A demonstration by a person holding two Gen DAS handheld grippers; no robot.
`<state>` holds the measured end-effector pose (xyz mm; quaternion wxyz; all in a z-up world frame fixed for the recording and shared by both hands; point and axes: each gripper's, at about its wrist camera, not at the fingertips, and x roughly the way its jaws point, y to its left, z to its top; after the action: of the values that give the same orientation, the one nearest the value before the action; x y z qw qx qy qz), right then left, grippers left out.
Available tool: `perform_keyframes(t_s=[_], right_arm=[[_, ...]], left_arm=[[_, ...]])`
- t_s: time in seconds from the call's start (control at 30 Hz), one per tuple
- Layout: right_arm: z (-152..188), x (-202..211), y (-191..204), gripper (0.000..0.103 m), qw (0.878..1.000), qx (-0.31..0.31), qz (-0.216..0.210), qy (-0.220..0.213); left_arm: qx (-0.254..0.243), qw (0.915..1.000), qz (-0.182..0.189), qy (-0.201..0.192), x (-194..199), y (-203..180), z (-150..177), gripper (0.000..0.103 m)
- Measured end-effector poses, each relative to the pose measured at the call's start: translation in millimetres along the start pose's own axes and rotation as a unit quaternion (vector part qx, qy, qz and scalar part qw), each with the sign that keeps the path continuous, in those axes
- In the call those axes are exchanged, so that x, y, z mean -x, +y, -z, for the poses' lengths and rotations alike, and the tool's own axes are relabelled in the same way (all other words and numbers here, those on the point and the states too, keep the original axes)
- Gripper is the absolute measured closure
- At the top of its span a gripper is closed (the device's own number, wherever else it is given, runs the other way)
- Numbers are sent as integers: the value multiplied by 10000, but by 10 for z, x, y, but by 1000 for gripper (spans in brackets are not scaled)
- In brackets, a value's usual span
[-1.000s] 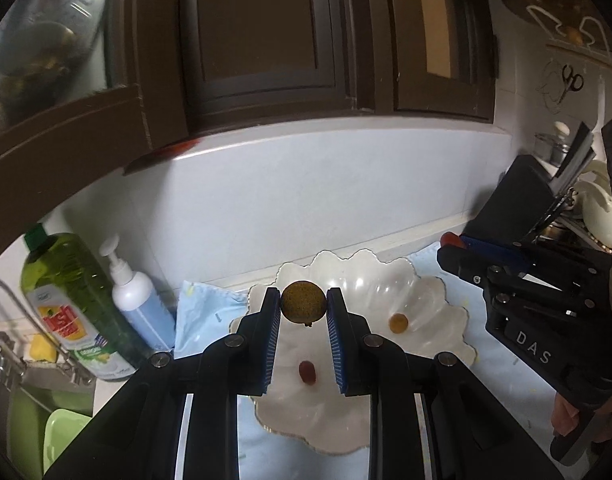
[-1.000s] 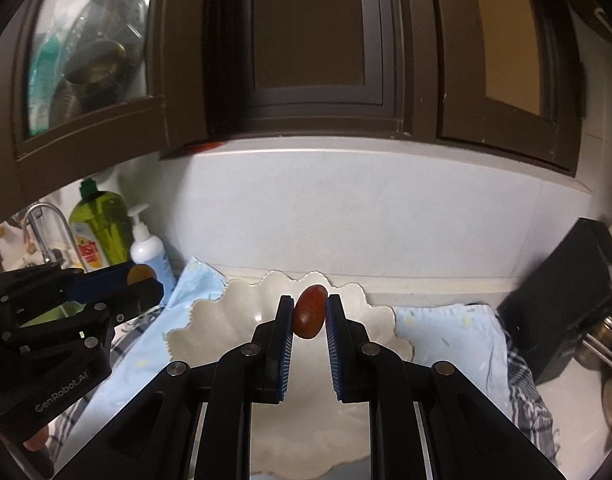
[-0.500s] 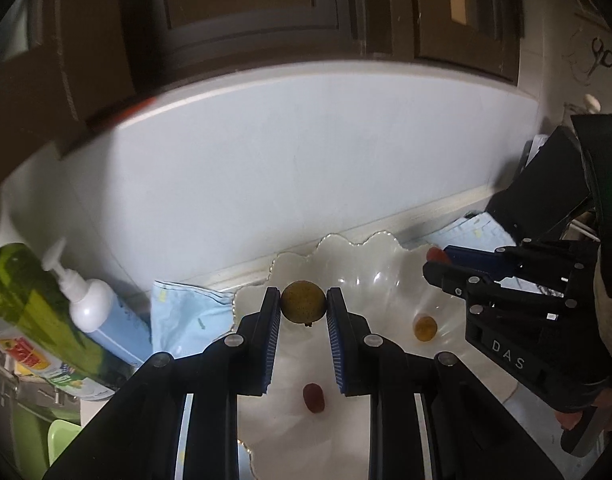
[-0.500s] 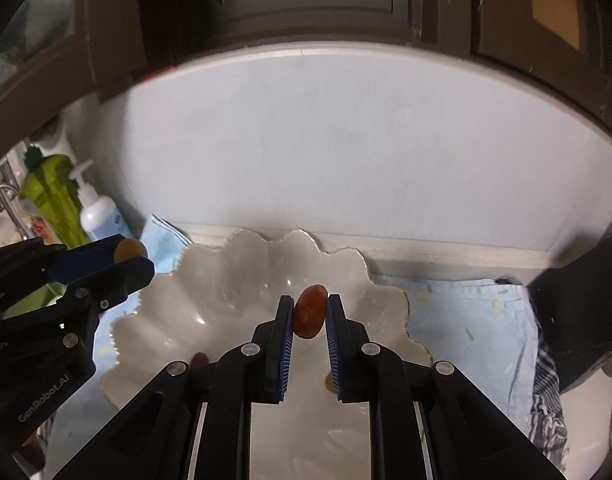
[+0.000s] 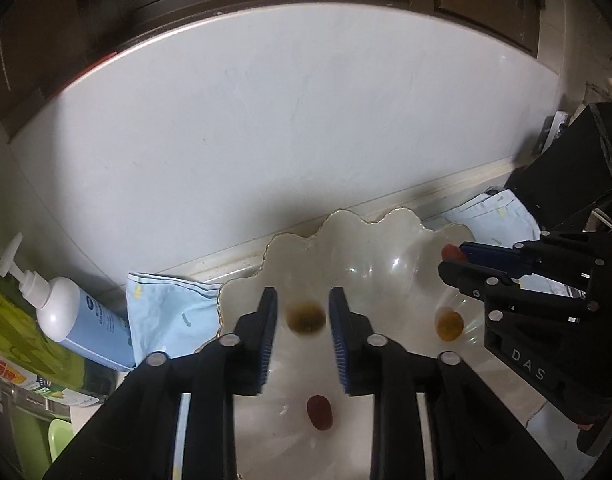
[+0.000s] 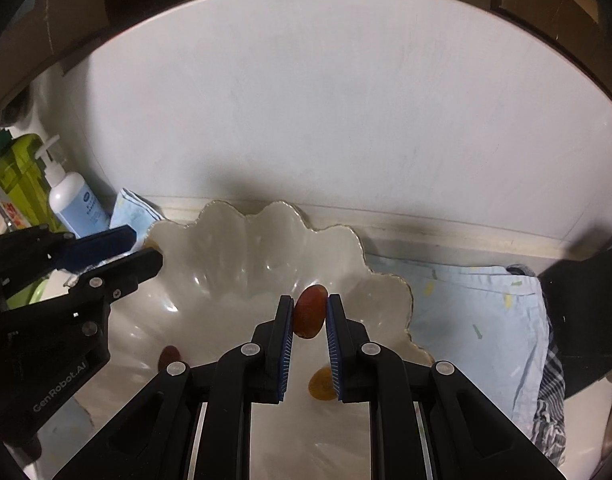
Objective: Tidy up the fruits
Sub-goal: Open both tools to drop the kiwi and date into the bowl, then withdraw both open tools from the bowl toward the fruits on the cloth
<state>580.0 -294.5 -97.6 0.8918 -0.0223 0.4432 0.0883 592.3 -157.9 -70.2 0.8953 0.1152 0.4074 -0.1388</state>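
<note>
Four small fruits are counted, all at the scalloped white bowl [image 5: 390,232]. A brownish-green round fruit [image 5: 305,317] is seen between the pads of the left gripper [image 5: 301,320], with a gap on either side; the jaws have just been opening, and the fruit appears released, blurred, dropping or resting near the bowl's rim. A reddish-orange oval fruit [image 6: 310,316] is pinched end-up in the right gripper [image 6: 310,320], whose jaws are pressed against its flanks, above the bowl's right side. An amber fruit [image 5: 449,323] and a dark red one [image 5: 319,412] are lying apart on the bowl floor.

Handling, as judged: the fruits are taken to be light, smooth-skinned and somewhat soft, so bruising under a hard squeeze and rolling on the glazed slope are to be expected. Hold is best taken across the widest middle, gently, and release made low. The bowl itself is likely brittle at its thin wavy edge.

Outward: a pale blue cloth [image 6: 474,312] is spread beneath the bowl; a white pump bottle [image 5: 71,320] and a green detergent bottle [image 6: 19,184] are noted at left.
</note>
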Motion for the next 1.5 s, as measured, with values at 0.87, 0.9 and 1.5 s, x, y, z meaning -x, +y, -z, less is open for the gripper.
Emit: perform_keyframes(t_s=[0.87,0.9,1.5], right_arm=[[140,711,172,51,9973,29,185,-708],[155,760,194,51,9969,24,187,-766],[529,1635,632,43,9872,264,218,-1560]], left_arm=[[410,9967,-491,-497,690,256,178,27],[396,9962,-536,-552,756,258,203,26],[420,9872,-901,-1248,1703,284,661,15]])
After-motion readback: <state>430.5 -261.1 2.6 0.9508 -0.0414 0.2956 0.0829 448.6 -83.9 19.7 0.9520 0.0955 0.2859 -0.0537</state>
